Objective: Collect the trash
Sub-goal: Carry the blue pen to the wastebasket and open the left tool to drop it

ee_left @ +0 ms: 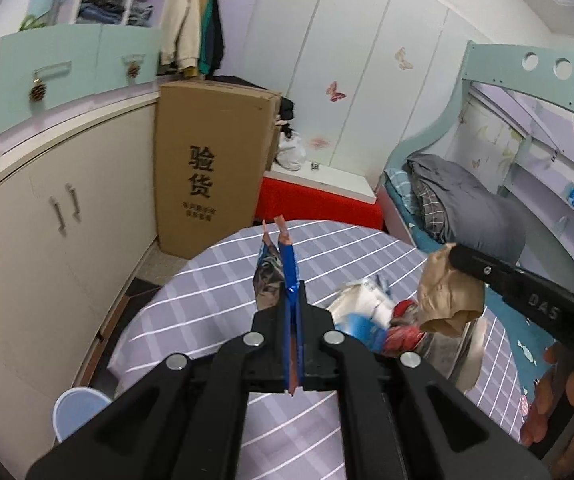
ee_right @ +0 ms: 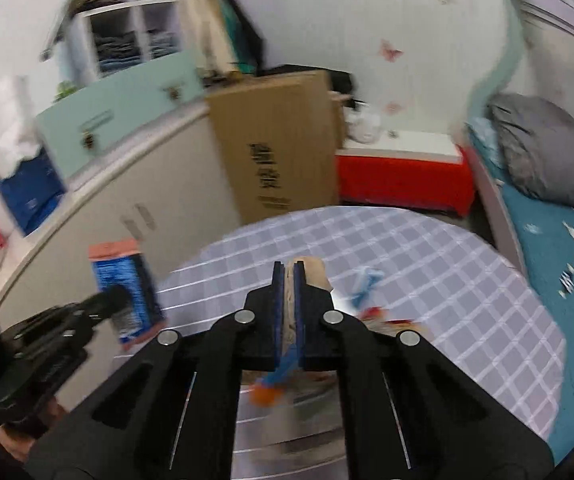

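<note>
Over the round desk (ee_left: 215, 280) with its lilac checked cloth, both tongs are up off the surface and each is clenched on a piece of trash. The left tongs (ee_left: 293, 292) pinch a blue snack wrapper (ee_left: 273, 276) with an orange-red top edge; the wrapper stands nearly upright from the pads toward 12 o'clock in the left wrist view, clear of the cloth. In the right wrist view the same wrapper shows at 9 o'clock, held out from the black fingers of the left tongs (ee_right: 121, 294).

The right tongs (ee_right: 289, 270) grip a crumpled tan paper (ee_right: 315, 270), which bulges out past the pads at 12 o'clock. From the left wrist view that paper (ee_left: 445, 292) hangs below the tip of the right tongs (ee_left: 457, 258) at 3 o'clock, just above a pile of remaining trash (ee_left: 371, 312): white, blue and red wrappers lying on a shiny metal tray (ee_left: 453, 348) on the desk. A hand (ee_left: 567, 392) holds the right tool at 4 o'clock.

Beyond the desk at 12 o'clock stands a tall cardboard box (ee_left: 211, 168) against cream cabinets (ee_left: 59, 220). A bed (ee_left: 467, 200) with a grey duvet lies at 2 o'clock. The right wrist view is motion-blurred.
</note>
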